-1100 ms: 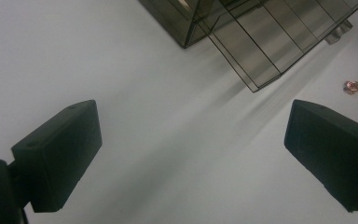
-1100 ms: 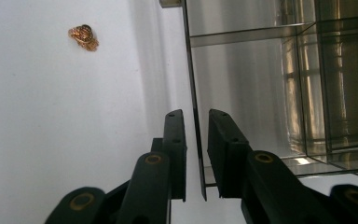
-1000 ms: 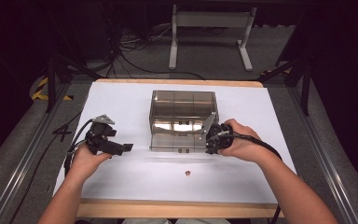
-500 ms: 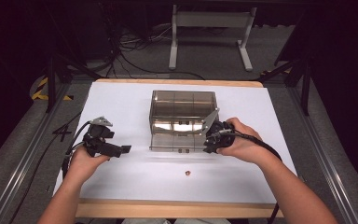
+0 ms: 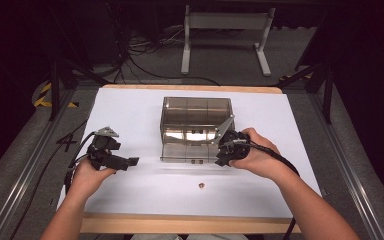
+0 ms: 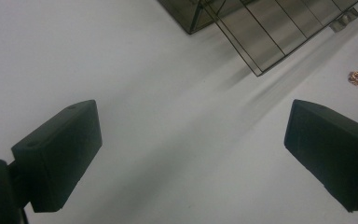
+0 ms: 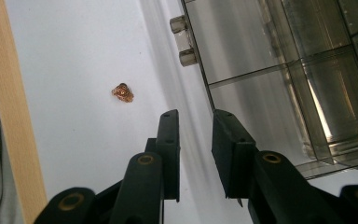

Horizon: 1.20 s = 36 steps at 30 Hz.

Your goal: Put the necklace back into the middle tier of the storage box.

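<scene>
A small copper-coloured piece (image 5: 200, 186) lies alone on the white counter (image 5: 300, 130) near its wooden front edge, between the person's two forearms. Just beyond it, the right gripper (image 5: 223, 150) sits at the front right corner of a smoky clear plastic box (image 5: 195, 112) with inner compartments, its jaws narrowed to a slim gap with nothing visibly between them. The left gripper (image 5: 132, 161), well apart to the box's left, has its jaws spread wide and empty.
</scene>
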Each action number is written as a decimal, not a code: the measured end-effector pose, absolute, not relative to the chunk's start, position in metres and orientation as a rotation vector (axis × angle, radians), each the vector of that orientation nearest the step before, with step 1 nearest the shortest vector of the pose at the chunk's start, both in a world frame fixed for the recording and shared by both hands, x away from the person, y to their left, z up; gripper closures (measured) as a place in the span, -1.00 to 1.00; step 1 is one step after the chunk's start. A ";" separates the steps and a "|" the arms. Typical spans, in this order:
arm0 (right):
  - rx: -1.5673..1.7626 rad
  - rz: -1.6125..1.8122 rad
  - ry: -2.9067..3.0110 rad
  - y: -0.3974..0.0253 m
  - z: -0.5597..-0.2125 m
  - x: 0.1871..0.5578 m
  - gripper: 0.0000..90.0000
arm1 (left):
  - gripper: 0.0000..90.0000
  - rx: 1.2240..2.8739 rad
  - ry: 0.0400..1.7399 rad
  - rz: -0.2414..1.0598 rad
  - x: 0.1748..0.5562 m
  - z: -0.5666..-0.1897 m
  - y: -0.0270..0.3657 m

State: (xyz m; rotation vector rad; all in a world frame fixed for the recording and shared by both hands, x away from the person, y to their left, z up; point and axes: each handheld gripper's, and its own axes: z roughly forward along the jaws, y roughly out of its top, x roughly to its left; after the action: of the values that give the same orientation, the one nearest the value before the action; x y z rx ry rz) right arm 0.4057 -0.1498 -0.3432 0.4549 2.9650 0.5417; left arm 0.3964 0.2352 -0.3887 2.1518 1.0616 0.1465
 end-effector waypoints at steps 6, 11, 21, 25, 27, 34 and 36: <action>0.490 0.576 2.964 -0.149 -0.342 0.404 0.62 | -0.90 2.146 1.070 0.145 0.395 -0.389 0.237; 0.515 0.623 2.964 -0.147 -0.343 0.403 0.60 | -0.90 2.149 1.073 0.147 0.393 -0.389 0.238; 0.555 0.639 2.994 -0.136 -0.349 0.398 0.56 | -0.90 2.143 1.074 0.154 0.393 -0.389 0.238; 0.543 0.640 3.000 -0.130 -0.353 0.396 0.56 | -0.90 2.138 1.077 0.150 0.392 -0.388 0.239; 0.529 0.644 3.003 -0.129 -0.354 0.396 0.55 | -0.90 2.134 1.077 0.152 0.392 -0.388 0.239; 0.526 0.634 3.024 -0.121 -0.365 0.392 0.53 | -0.90 2.138 1.077 0.151 0.392 -0.388 0.239; 0.511 0.622 3.029 -0.119 -0.368 0.391 0.53 | -0.90 2.138 1.076 0.150 0.392 -0.388 0.239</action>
State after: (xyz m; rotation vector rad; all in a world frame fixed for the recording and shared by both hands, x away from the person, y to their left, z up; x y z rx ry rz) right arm 0.3909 -0.1192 -0.3679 0.5107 3.0293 0.6222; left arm 0.3921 0.2391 -0.3881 2.1381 1.0759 0.1502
